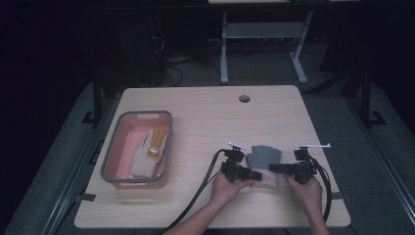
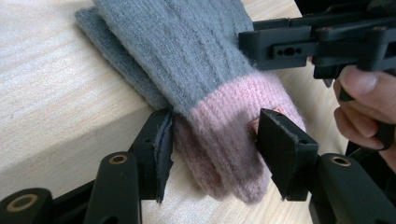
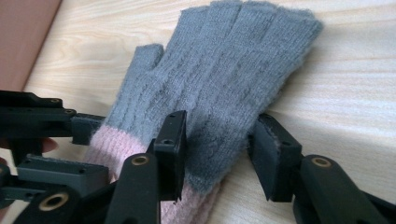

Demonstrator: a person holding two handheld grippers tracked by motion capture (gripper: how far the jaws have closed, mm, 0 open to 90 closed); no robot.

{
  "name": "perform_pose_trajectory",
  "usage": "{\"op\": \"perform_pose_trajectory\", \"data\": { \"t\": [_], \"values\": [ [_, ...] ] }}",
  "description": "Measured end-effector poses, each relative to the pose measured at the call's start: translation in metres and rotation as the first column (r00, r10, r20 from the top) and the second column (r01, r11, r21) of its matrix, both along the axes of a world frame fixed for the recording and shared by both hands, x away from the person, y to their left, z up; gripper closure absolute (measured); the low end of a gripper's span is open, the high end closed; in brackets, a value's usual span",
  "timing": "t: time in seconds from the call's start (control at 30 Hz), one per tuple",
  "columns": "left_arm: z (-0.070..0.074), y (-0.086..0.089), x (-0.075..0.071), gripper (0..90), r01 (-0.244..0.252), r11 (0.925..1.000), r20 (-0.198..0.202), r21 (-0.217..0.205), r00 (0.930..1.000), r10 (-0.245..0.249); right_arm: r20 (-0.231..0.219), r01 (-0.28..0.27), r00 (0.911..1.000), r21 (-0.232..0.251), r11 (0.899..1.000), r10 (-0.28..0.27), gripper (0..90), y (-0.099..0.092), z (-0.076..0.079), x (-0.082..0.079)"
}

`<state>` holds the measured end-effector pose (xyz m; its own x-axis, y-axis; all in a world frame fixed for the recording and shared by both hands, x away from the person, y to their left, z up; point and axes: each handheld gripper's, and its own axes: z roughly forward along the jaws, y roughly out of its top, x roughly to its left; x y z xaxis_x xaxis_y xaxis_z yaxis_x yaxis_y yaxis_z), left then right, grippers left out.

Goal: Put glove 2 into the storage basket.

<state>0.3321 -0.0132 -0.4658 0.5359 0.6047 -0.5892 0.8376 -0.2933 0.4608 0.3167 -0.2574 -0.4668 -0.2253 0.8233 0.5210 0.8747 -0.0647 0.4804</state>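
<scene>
Left gripper [image 1: 255, 175]: held low at the table, jaws pointed toward 3 o'clock, half closed. Right gripper [image 1: 273, 168]: held level, jaws pointed toward 9 o'clock, half closed. Both forearms are entered from 6 o'clock.

Two black two-jaw grippers, left gripper [image 1: 256, 175] and right gripper [image 1: 272, 167], each topped by a pale three-cornered plate. Brass-ringed screws [image 2: 118, 159] at the jaw pivots, flat black pads, thick black cables [image 1: 198, 193] trailing behind. Forearms bare, no sleeves.
</scene>
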Motion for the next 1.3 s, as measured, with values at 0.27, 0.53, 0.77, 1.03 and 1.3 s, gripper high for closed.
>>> {"op": "perform_pose_trajectory", "data": {
  "t": [0.27,0.53,0.77,1.03,1.3],
  "values": [
    [-0.007,0.003,0.007,56.4,-0.056,0.9960,-0.086,-0.069,0.9950,0.050,-0.023,0.007,0.9997,0.094,0.996,-0.005,71.7,-0.002,-0.008,0.000],
    [-0.008,0.008,0.009,65.8,-0.059,0.9927,-0.102,-0.105,0.9936,0.048,-0.026,0.000,0.9997,0.144,0.990,0.004,77.0,-0.006,-0.008,-0.003],
    [-0.003,0.016,0.006,67.5,-0.052,0.9935,-0.077,-0.101,0.9961,0.045,-0.005,-0.038,0.9992,0.127,0.991,0.039,77.6,0.000,-0.001,-0.007],
    [0.000,0.037,0.002,68.2,-0.050,0.9911,-0.059,-0.123,0.9973,0.043,0.034,-0.082,0.9963,0.101,0.991,0.079,77.7,0.020,0.009,-0.011],
    [0.006,0.057,-0.004,68.2,-0.053,0.9916,-0.027,-0.118,0.9984,0.050,0.057,-0.124,0.9913,0.088,0.988,0.119,77.8,0.039,0.013,-0.012]
  ]
}}
